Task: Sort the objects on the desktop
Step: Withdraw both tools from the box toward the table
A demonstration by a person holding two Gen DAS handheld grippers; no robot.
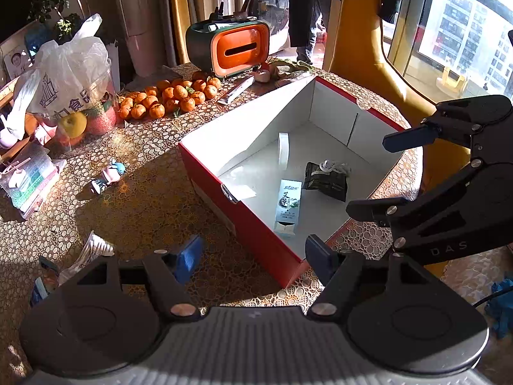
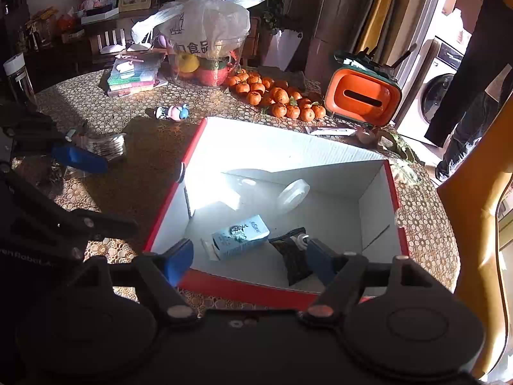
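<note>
A: Step? Drop-off looks done. Red box point(image 1: 256, 237) holds a pale carton point(image 1: 288, 207), a dark pouch point(image 1: 327, 179) and a white ring point(image 1: 283, 150).
B: Left gripper point(image 1: 255, 253) spread, nothing between the pads, hanging above the near corner of the box. Right gripper point(image 2: 248, 256) spread too, empty, over the near wall.
A: Carton lying flat on the box floor, just beyond the left gripper's tips. Pouch beside it, apart from the carton, close under the right gripper's right finger.
B: Left on the tablecloth point(image 1: 144, 192): small figurine point(image 1: 109, 176) well off to the left, crinkled wrapper point(image 1: 89, 252) nearer, beside the left finger.
A: Next, probably: swing left toward the wrapper, stay spread, come down over it, then pinch.
B: Thin and floppy, likely to slip. Tangerines point(image 1: 173, 96) far side, unclear whether to be sorted.
</note>
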